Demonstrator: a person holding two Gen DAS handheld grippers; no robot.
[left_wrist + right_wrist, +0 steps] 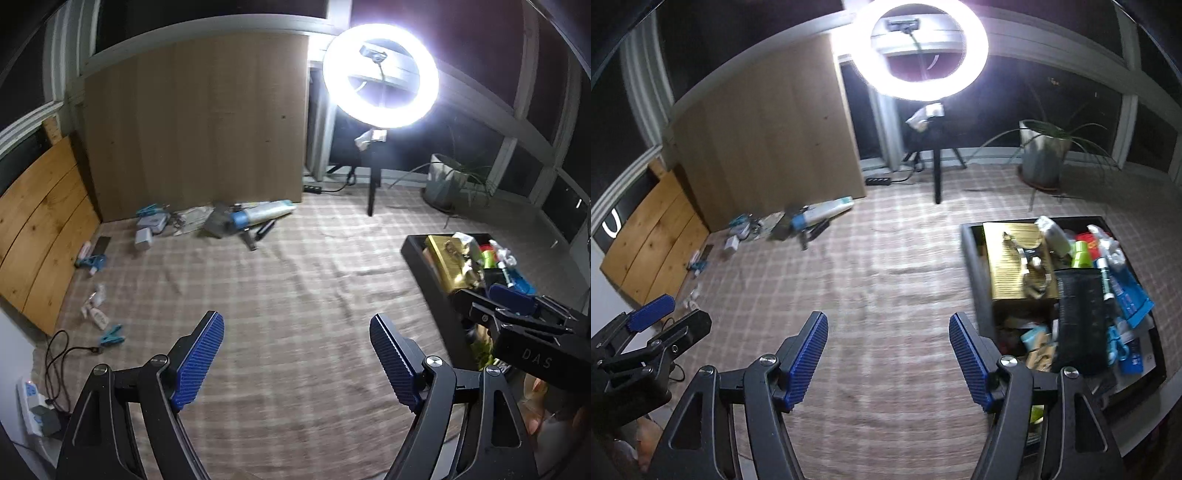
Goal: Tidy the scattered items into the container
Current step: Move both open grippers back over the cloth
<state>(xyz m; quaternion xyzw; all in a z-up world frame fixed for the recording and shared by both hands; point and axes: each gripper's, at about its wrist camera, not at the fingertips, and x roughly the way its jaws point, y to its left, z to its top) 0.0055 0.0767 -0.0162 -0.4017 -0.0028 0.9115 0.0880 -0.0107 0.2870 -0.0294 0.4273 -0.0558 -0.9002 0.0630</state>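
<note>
My left gripper is open and empty above the checked cloth. My right gripper is open and empty, just left of the black container. The container also shows in the left wrist view; it holds a gold box, a black pouch and several small items. Scattered items lie far left by the wooden board: a blue-capped white tube, small boxes, blue clips and small white bottles. The right gripper shows at the left wrist view's right edge.
A lit ring light on a black stand rises at the back. A potted plant stands back right. A power strip with cables lies at the near left. Wooden boards lean against the left wall.
</note>
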